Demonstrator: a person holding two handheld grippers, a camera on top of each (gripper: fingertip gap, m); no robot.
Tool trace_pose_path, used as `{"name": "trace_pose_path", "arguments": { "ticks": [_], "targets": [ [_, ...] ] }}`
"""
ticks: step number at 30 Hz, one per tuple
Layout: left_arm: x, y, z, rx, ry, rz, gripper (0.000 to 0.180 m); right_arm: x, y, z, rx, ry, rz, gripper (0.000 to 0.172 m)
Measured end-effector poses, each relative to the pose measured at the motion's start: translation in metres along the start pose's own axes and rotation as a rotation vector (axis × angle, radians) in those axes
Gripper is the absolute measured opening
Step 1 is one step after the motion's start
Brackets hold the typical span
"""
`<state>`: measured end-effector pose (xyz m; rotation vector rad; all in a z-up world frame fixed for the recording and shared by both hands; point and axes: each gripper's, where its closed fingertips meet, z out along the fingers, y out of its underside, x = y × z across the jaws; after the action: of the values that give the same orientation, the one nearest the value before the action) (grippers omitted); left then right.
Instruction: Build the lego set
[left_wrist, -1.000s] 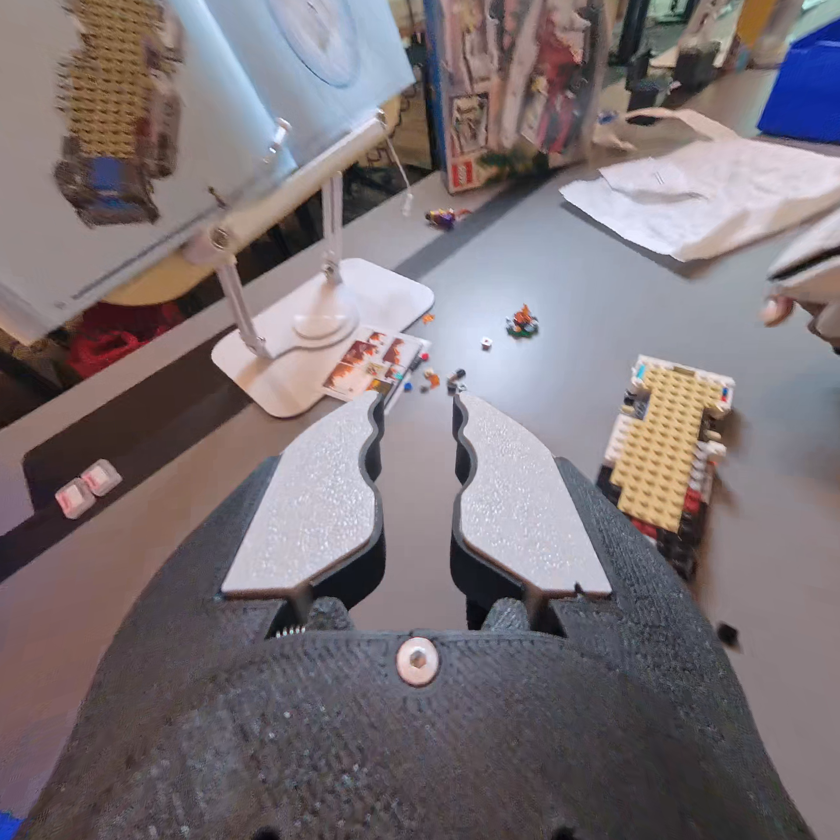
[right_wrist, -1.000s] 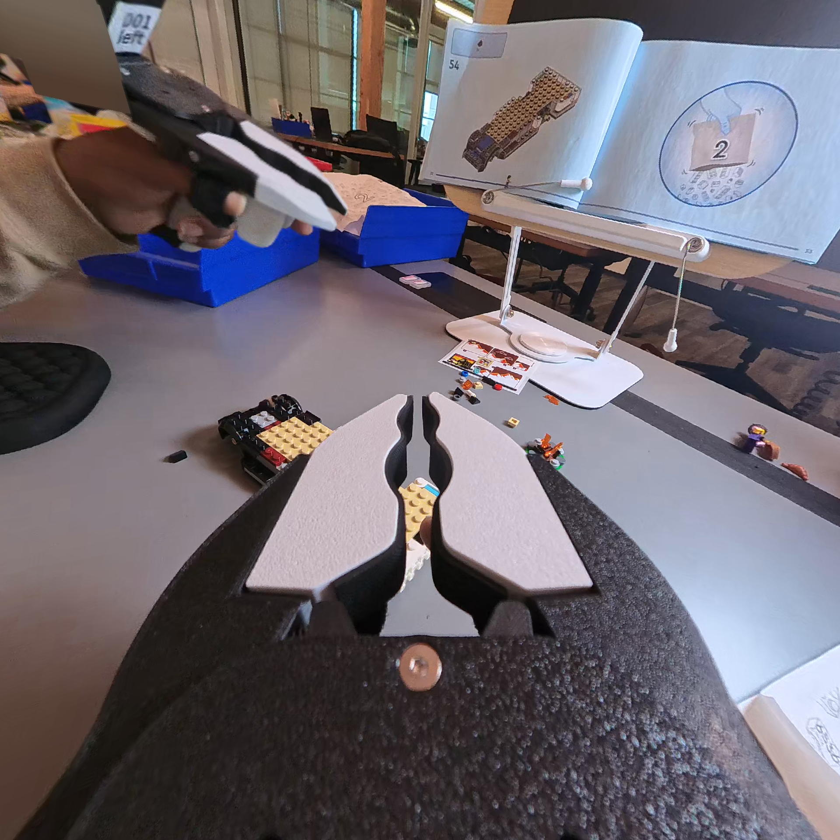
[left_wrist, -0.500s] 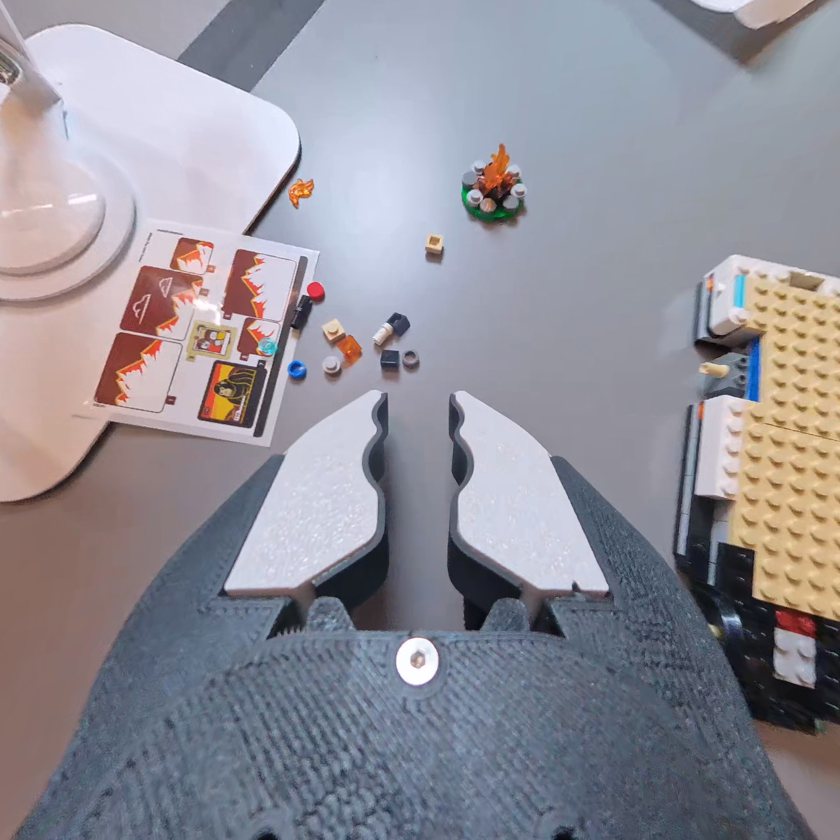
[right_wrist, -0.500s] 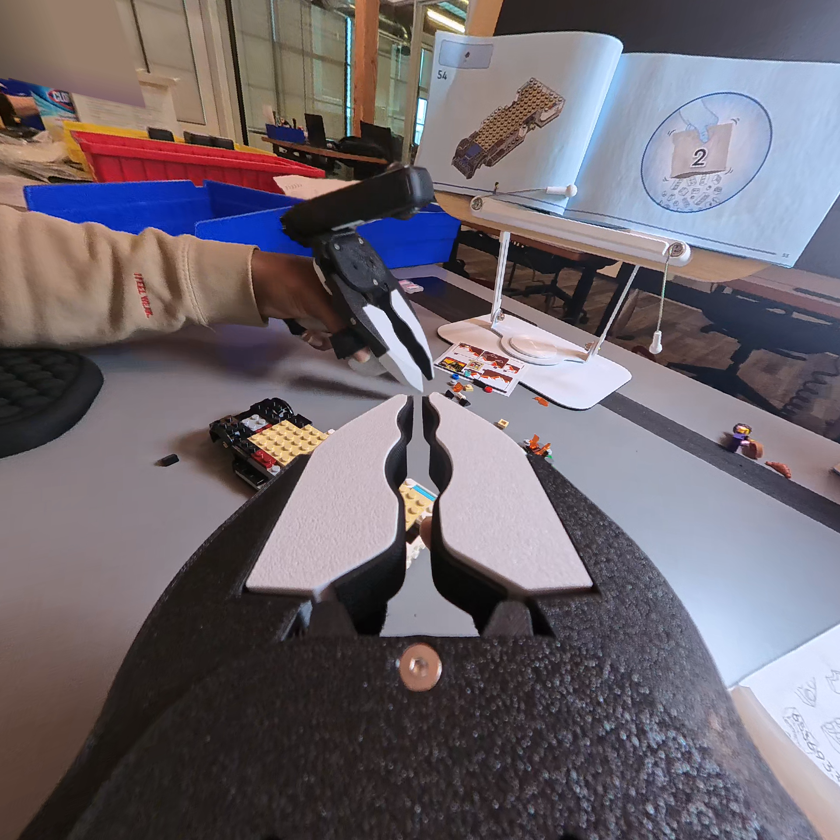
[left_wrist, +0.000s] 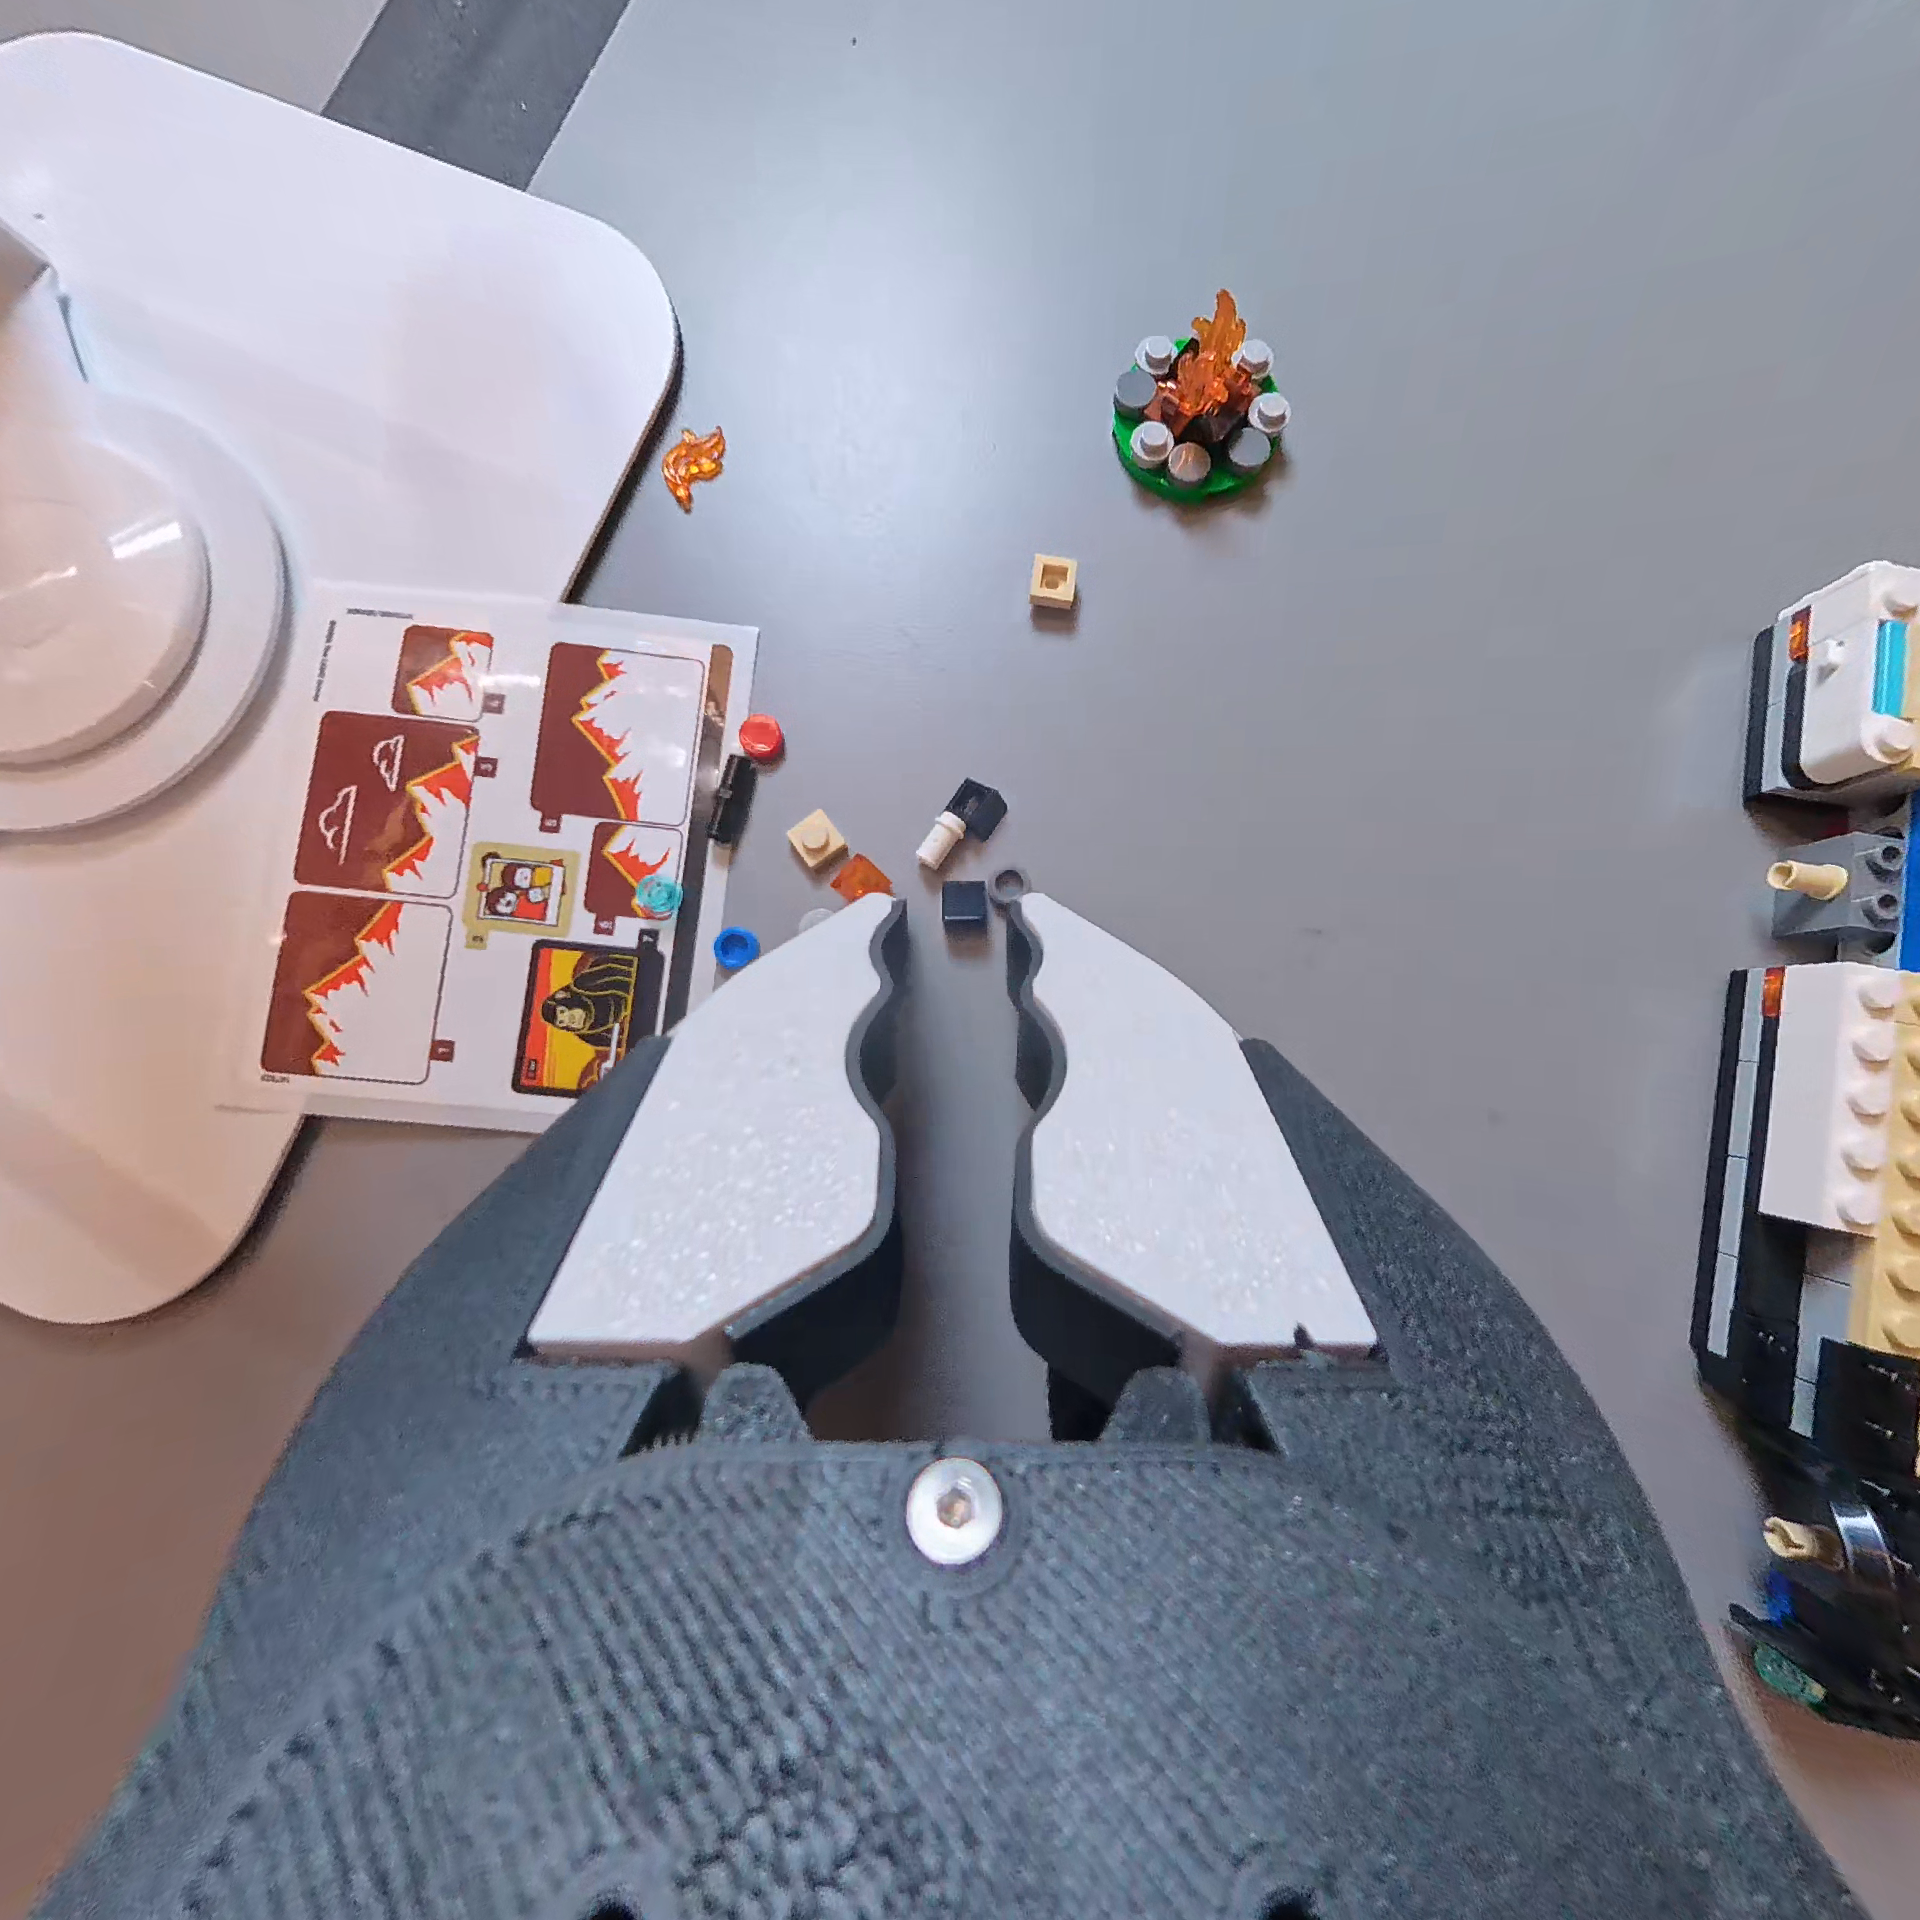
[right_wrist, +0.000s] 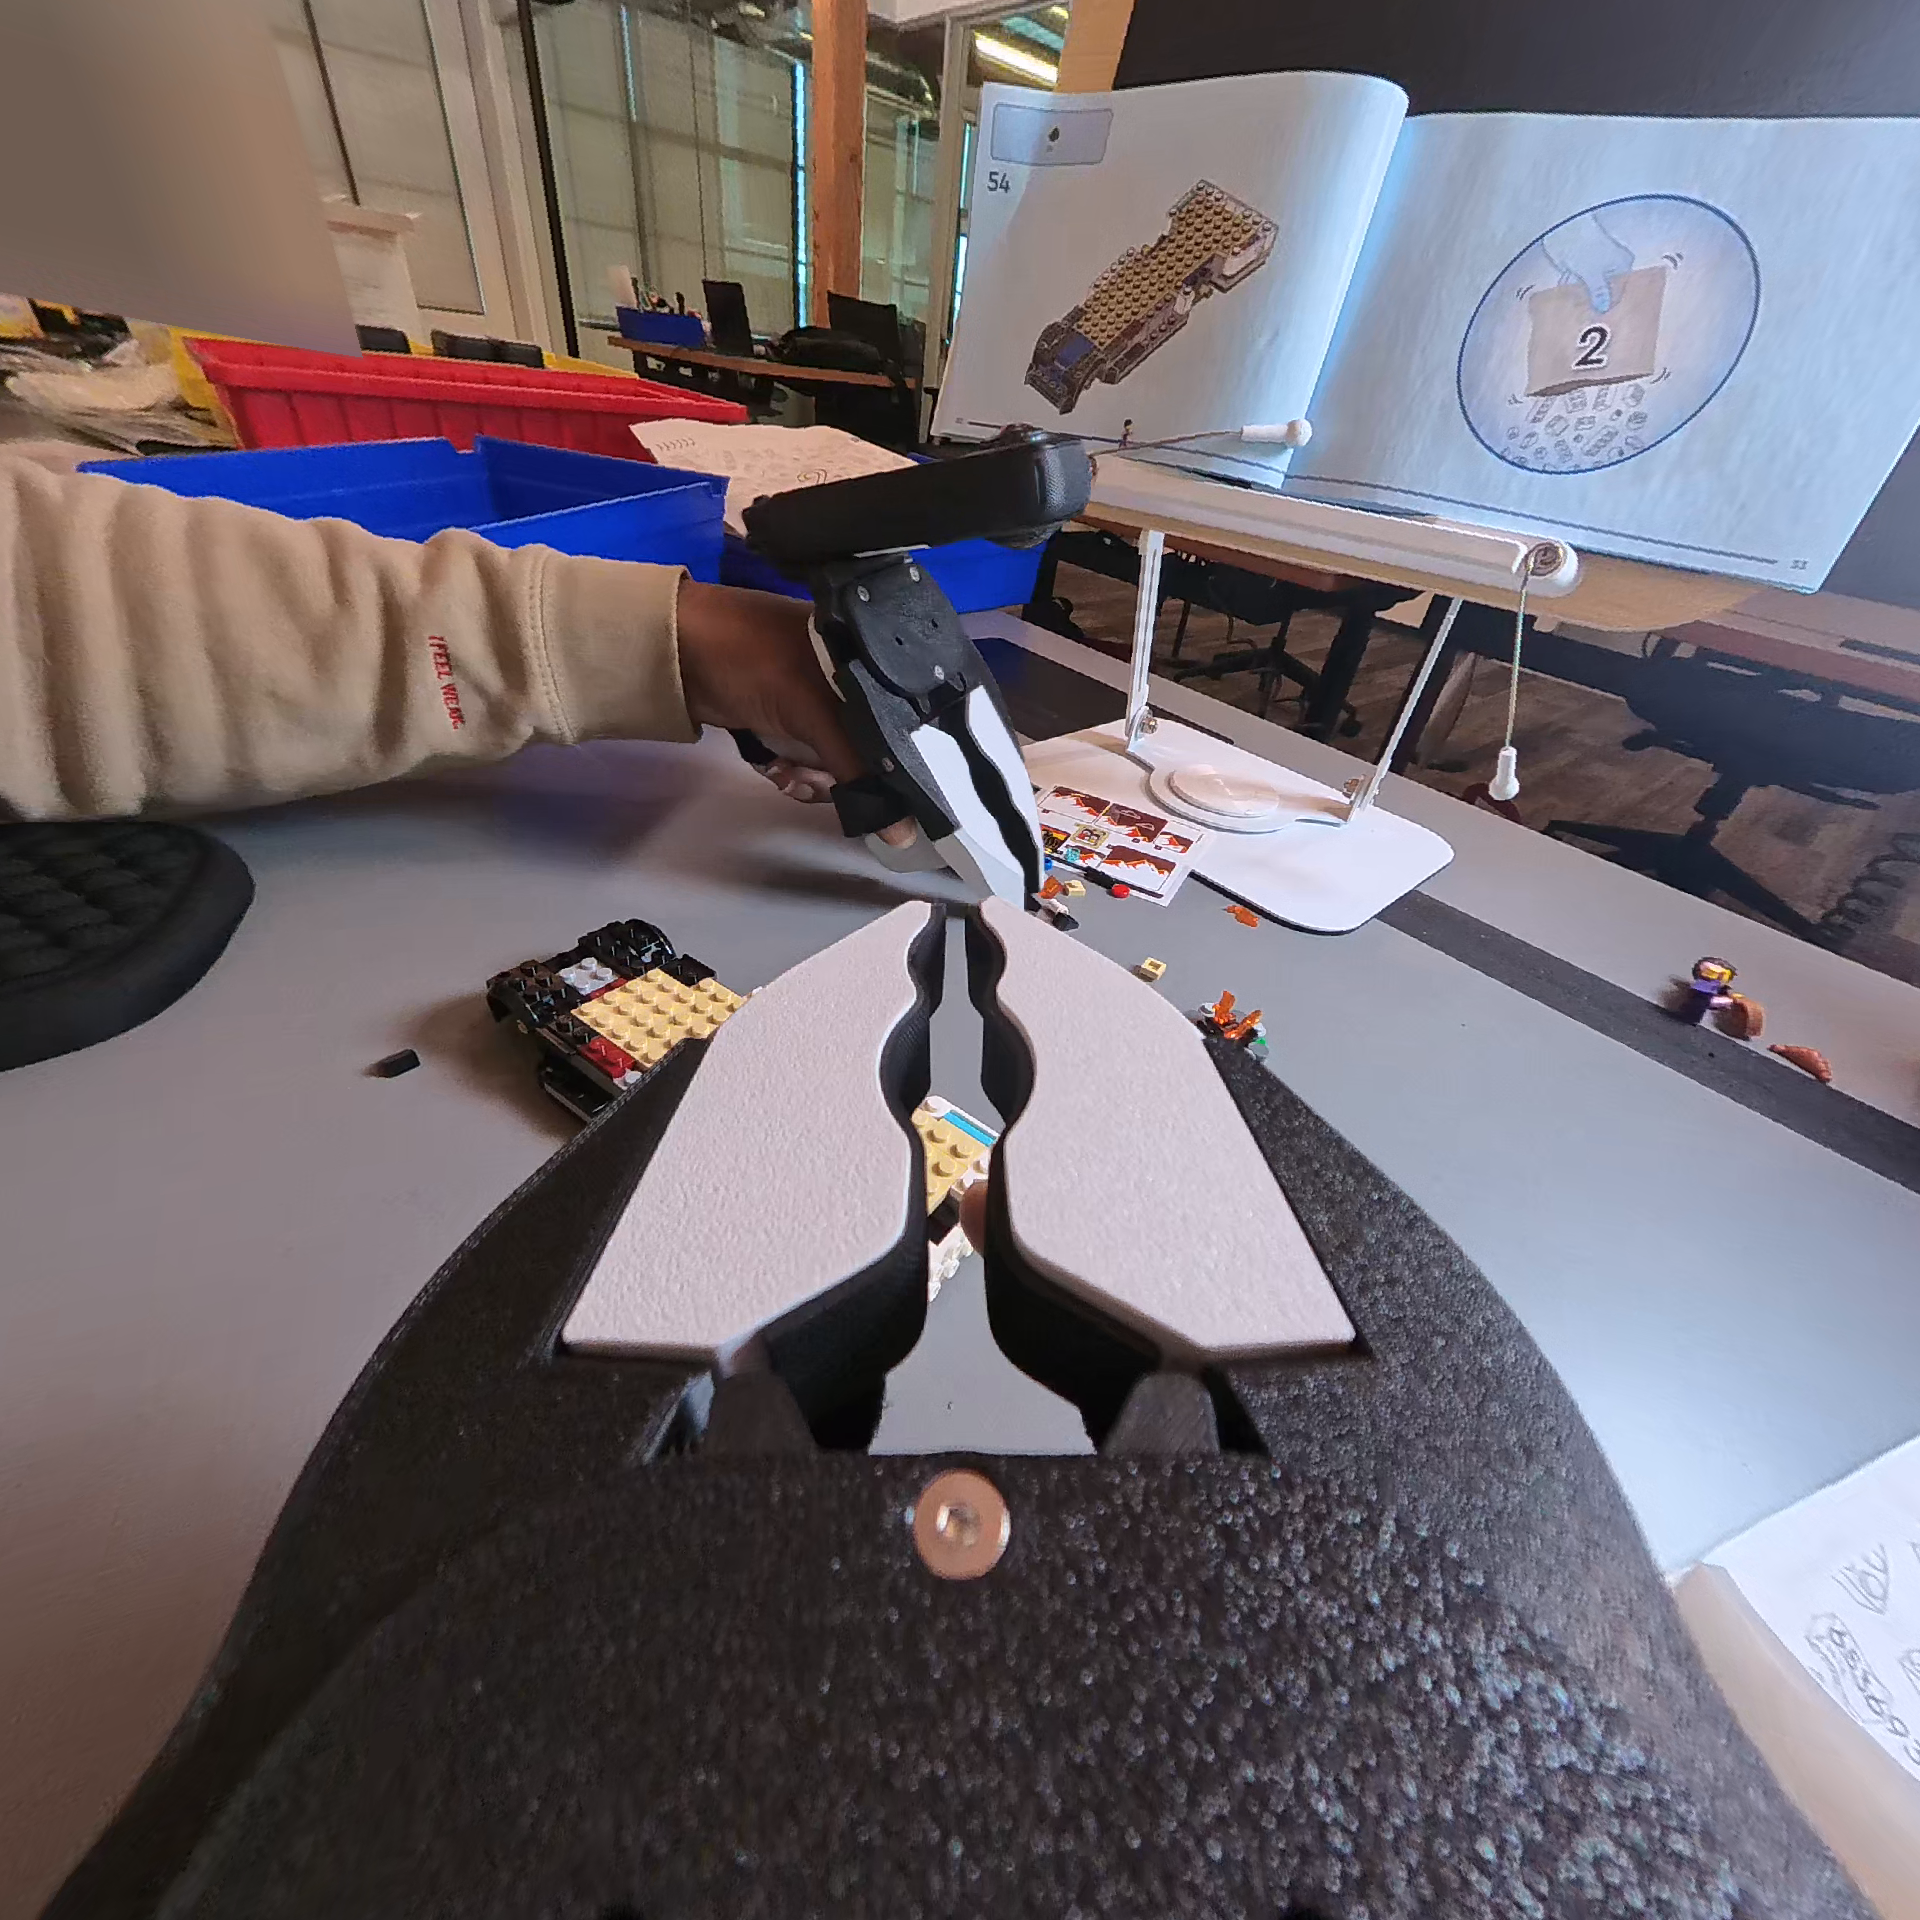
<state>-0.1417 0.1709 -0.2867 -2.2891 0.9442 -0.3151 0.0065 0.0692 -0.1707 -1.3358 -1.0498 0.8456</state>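
Fingers of left hand-held gripper (left_wrist: 958, 914) apart around small dark square tile (left_wrist: 963, 902); right hand-held gripper (right_wrist: 961, 914) nearly together.

Left camera close above table (left_wrist: 1351, 208); right low, oblique.

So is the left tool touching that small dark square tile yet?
Apart. In the left wrist view the dark square tile lies on the table just beyond the open left tool, with table visible between it and each fingertip.
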Motion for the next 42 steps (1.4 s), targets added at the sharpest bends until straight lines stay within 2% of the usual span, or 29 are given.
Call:
{"name": "trace_pose_path", "arguments": {
  "ticks": [6, 8, 11, 14, 17, 20, 23, 28, 42],
  "targets": [
    [0.001, 0.0, 0.001, -0.02, 0.022, -0.003, 0.016, 0.0, 0.0, 0.0, -0.002, -0.002, 0.002, 0.004],
    [0.0, 0.0, 0.001, -0.02, 0.009, 0.009, 0.008, 0.0, 0.001, 0.0, -0.005, -0.002, 0.0, 0.004],
    [0.004, 0.005, -0.004, -0.012, 0.003, 0.02, 0.008, 0.0, 0.001, 0.0, -0.006, 0.001, -0.004, 0.004],
    [0.015, 0.017, -0.024, 0.016, -0.008, 0.033, 0.008, 0.001, 0.0, 0.0, -0.001, 0.002, 0.001, 0.004],
    [0.037, 0.034, -0.058, 0.035, 0.009, 0.021, 0.008, 0.0, 0.0, 0.0, 0.0, -0.004, 0.008, 0.004],
    [0.068, 0.061, -0.087, 0.03, 0.04, 0.011, 0.008, -0.002, 0.0, 0.0, -0.002, -0.007, 0.0, 0.004],
    [0.103, 0.091, -0.102, -0.01, 0.09, 0.008, 0.008, -0.004, 0.002, 0.002, -0.009, -0.011, -0.004, 0.004],
    [0.14, 0.12, -0.105, -0.071, 0.114, 0.041, 0.008, -0.009, 0.008, 0.005, -0.032, -0.014, -0.016, 0.004],
    [0.146, 0.126, -0.108, -0.072, 0.133, 0.038, 0.034, -0.014, 0.017, 0.011, -0.071, -0.004, -0.065, 0.004]
  ]
}}
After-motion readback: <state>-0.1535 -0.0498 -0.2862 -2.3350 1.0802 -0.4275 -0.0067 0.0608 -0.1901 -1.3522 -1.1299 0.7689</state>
